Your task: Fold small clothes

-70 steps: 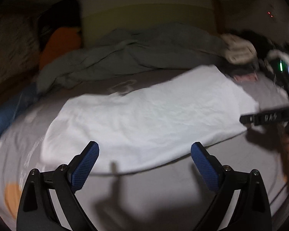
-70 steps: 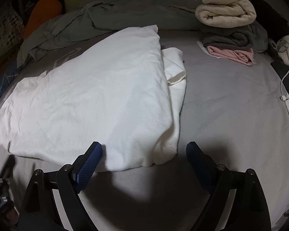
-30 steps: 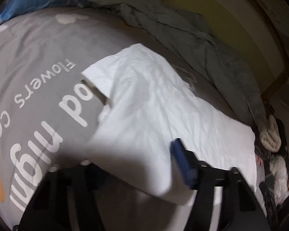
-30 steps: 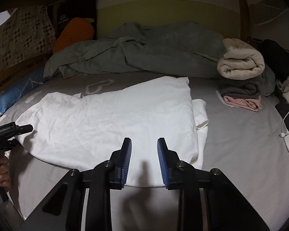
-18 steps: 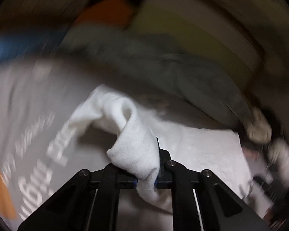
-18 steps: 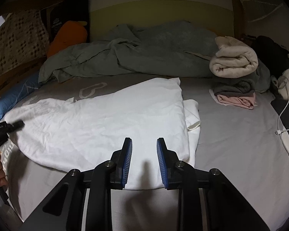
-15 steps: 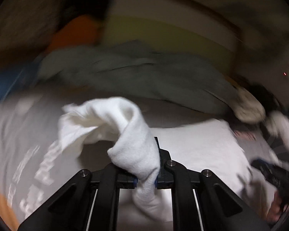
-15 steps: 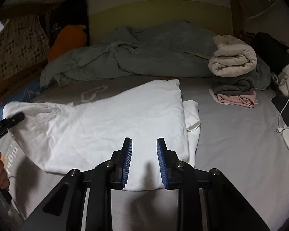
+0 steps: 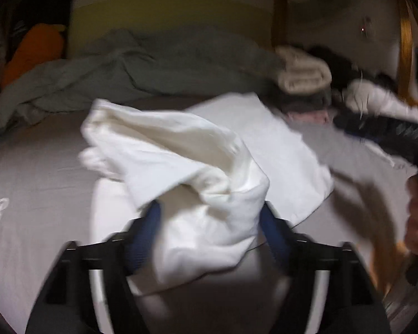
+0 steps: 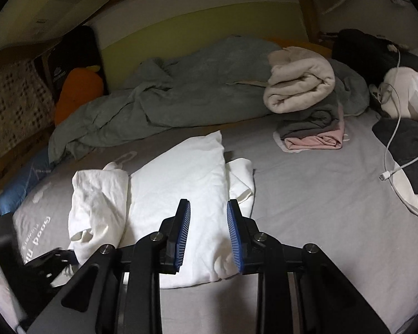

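A white garment [image 10: 178, 189] lies on the grey bed sheet [image 10: 306, 208]. Its left end [image 10: 97, 203] is folded over in a rumpled flap. In the left wrist view that flap [image 9: 181, 153] sags loosely between the blue pads of my left gripper [image 9: 210, 222], whose jaws are opening wide. My left gripper [image 10: 50, 258] also shows as a dark shape at the lower left of the right wrist view. My right gripper [image 10: 209, 231] hovers over the garment's near edge. Its jaws are opening a little, with a narrow gap and nothing between them.
A crumpled grey duvet [image 10: 167, 97] fills the back of the bed. To the right stands a stack of a cream towel [image 10: 301, 86] on grey and pink folded clothes [image 10: 315, 139]. A white cable [image 10: 390, 153] lies at the far right, an orange plush [image 10: 78, 91] at the far left.
My left gripper shut on the garment's left end, lifted it and carried it rightward over the rest, then opened its jaws. The right gripper shifted only slightly.
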A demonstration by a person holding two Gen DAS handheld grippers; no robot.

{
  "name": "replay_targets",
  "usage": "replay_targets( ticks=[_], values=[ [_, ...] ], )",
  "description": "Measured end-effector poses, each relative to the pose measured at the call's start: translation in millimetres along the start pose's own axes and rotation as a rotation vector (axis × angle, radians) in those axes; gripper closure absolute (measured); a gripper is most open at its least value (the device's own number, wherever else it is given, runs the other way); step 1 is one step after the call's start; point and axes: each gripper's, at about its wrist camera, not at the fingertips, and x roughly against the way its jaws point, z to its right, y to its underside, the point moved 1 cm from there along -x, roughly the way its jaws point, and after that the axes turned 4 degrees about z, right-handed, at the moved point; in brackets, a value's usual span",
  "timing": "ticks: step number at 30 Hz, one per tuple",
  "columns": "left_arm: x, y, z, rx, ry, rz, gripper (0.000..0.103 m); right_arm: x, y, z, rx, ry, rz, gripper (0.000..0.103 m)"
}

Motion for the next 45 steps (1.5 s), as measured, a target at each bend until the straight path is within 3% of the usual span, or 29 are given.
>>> replay_targets(
  ticks=[1,3,6,10,13,15,18,19,21,24,26,28,31,32,33,35,39,43,45],
  values=[
    [10.7,0.1,-3.9,0.006,-0.006,0.02,0.028,-1.5,-0.6,1.1,-0.009,-0.004,-0.008,0.069],
    [31.4,-1.2,-10.8,0.027,-0.016,0.063,0.019,-3.2,-0.3,4.0,-0.034,-0.018,-0.021,0.046],
    [56.9,-3.9,-28.6,0.089,-0.071,0.143,0.001,-0.3,-0.2,6.4,-0.061,-0.013,0.005,0.037],
    [94.8,-9.3,-56.7,0.155,-0.171,0.26,0.001,4.0,0.2,-3.2,-0.005,0.004,0.03,0.03],
    [109.6,-16.6,-74.1,0.166,-0.242,0.309,0.001,6.4,2.0,-9.8,0.025,0.003,0.044,0.016],
    [117.1,-23.0,-81.6,0.138,-0.31,0.371,0.001,7.2,2.8,-11.8,0.026,0.005,0.054,0.016],
    [128.3,-34.4,-82.7,0.016,-0.493,0.483,0.001,7.4,3.6,-13.8,0.043,0.016,0.056,0.016],
    [130.3,-38.0,-80.9,-0.026,-0.517,0.505,0.001,8.4,4.0,-15.0,0.056,0.022,0.064,0.015],
    [131.0,-47.7,-77.0,-0.098,-0.494,0.53,0.001,10.8,4.8,-17.5,0.082,0.036,0.089,0.015],
    [128.6,-59.1,-76.4,-0.091,-0.443,0.527,0.001,15.4,5.1,-23.6,0.127,0.046,0.135,0.015],
    [123.4,-65.3,-78.2,-0.05,-0.381,0.493,0.001,14.5,4.7,-29.9,0.171,0.049,0.118,0.015],
    [113.2,-68.9,-81.7,-0.008,-0.39,0.446,0.005,14.0,4.4,-32.0,0.182,0.047,0.117,0.016],
    [90.2,-66.9,-93.7,0.05,-0.42,0.359,0.049,16.0,2.8,-32.8,0.173,0.056,0.122,0.015],
    [77.1,-63.8,-100.7,0.07,-0.403,0.297,0.076,16.5,1.3,-33.4,0.17,0.053,0.117,0.016],
    [67.8,-60.7,-106.8,0.092,-0.375,0.248,0.085,18.6,-0.9,-35.5,0.171,0.05,0.117,0.016],
    [52.5,-48.2,-119.2,0.142,-0.349,0.191,0.086,24.0,-6.4,-43.4,0.192,0.04,0.124,0.017],
    [43.0,-20.9,-132.7,0.155,-0.397,0.143,0.086,25.4,-16.2,-79.2,0.302,-0.062,0.079,0.021],
    [46.9,-14.9,-147.5,0.194,-0.407,0.133,0.085,10.2,-13.0,-128.6,0.425,-0.194,-0.007,0.026],
    [53.9,-17.6,-153.5,0.209,-0.407,0.148,0.082,-0.6,-8.7,-154.0,0.487,-0.245,-0.04,0.036]
  ],
)
